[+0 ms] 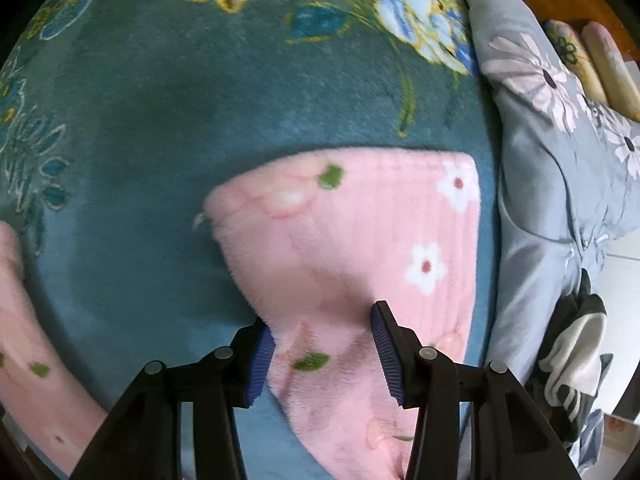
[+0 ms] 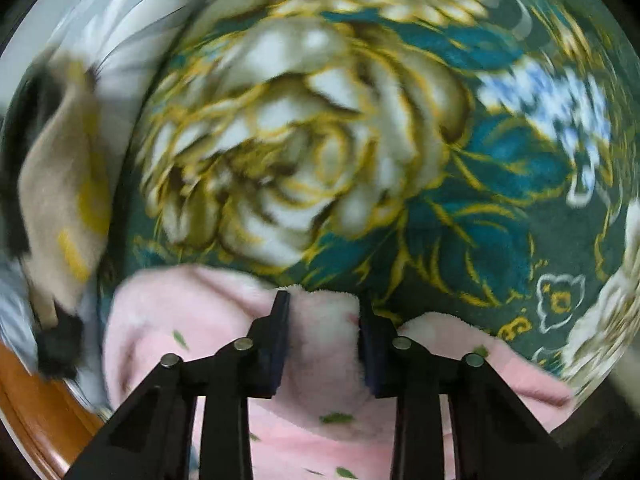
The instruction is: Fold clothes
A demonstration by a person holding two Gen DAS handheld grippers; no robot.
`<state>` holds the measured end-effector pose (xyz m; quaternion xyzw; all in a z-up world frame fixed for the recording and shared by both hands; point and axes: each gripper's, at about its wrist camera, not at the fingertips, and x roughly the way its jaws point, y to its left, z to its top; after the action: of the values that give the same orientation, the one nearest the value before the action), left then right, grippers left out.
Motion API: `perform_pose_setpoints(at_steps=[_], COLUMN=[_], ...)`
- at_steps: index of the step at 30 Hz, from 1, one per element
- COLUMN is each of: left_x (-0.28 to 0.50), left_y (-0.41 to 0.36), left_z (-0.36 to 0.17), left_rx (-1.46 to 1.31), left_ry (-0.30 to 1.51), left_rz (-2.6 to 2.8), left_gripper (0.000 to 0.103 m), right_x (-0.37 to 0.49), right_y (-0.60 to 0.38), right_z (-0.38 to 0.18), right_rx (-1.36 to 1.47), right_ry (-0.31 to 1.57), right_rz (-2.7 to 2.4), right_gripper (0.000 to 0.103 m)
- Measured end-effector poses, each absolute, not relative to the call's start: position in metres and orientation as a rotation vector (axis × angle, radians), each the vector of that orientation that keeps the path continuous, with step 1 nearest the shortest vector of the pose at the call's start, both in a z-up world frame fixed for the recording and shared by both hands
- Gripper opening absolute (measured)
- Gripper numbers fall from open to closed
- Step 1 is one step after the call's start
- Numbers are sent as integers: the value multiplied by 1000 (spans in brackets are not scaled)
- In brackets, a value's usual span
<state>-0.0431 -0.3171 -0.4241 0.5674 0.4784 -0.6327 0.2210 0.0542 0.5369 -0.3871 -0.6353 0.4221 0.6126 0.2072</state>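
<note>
Nearest the lens in the left wrist view sat the left gripper [image 1: 324, 354], black w/ 2 blue ribbed pads [image 1: 260, 364], spread apart and gripping nothing. Between and under those pads lay the fluffy pink fleece garment w/ white flowers and green leaves [image 1: 360, 248], flat on the teal plush blanket w/ gold-outlined flower print [image 1: 180, 112]. The garment's far edge ran straight across, its right corner squared off, its left corner rounded. Another strip of the same pink fleece showed at the lower left of that view, apart from the main piece w/ blanket between. To the right of the blanket lay a grey quilt w/ pale pink daisy print [image 1: 532, 128]; beside it lower right, a black-and-white bundle of cloth [image 1: 576, 344], details unclear.

Right wrist view was badly motion-blurred. The right gripper [image 2: 324, 340] had its 2 fingers closed partway on a raised fold of the pink garment [image 2: 324, 320], fleece bunched between them and touching both, so it was clamped on the cloth. More pink fleece spread below and to both sides. Beyond it the blanket's big cream-and-gold flower [image 2: 288, 152] filled the frame. At far left a tan cloth w/ yellow marks [image 2: 60, 184], too smeared to identify, and a strip of orange-brown wood [image 2: 28, 400] at the lower left.
</note>
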Motion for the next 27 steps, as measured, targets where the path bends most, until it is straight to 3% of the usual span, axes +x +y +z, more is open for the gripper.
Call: perform_pose_setpoints(at_steps=[2, 6, 10, 12, 16, 19, 22, 27], left_x=[-49, -60, -61, -57, -50, -48, -48, -55], left_y=[-314, -309, -311, -316, -328, -336, -341, -344], left_z=[-423, -419, -417, -418, -420, -421, -423, -424], left_rx=[1584, 1622, 1626, 1613, 1576, 1540, 1516, 1496], left_ry=[1314, 1304, 1284, 1298, 1338, 1358, 1381, 1370], left_rz=[-1763, -1796, -1806, -1791, -1761, -1760, -1764, -1752], left_gripper=[50, 52, 52, 52, 52, 54, 55, 55], right_x=[48, 50, 28, 28, 35, 36, 19, -14], right_y=[538, 593, 599, 588, 576, 558, 493, 303], right_z=[-374, -333, -336, -338, -326, -298, -289, -329], right_rx=[-1748, -1347, -1407, -1430, -1409, -1383, -1517, -2094], right_ry=[1151, 1200, 1136, 1119, 1026, 868, 856, 667], right_rz=[1764, 1810, 1810, 1816, 1805, 1858, 2036, 2330], right_gripper=[28, 15, 14, 16, 38, 41, 42, 43])
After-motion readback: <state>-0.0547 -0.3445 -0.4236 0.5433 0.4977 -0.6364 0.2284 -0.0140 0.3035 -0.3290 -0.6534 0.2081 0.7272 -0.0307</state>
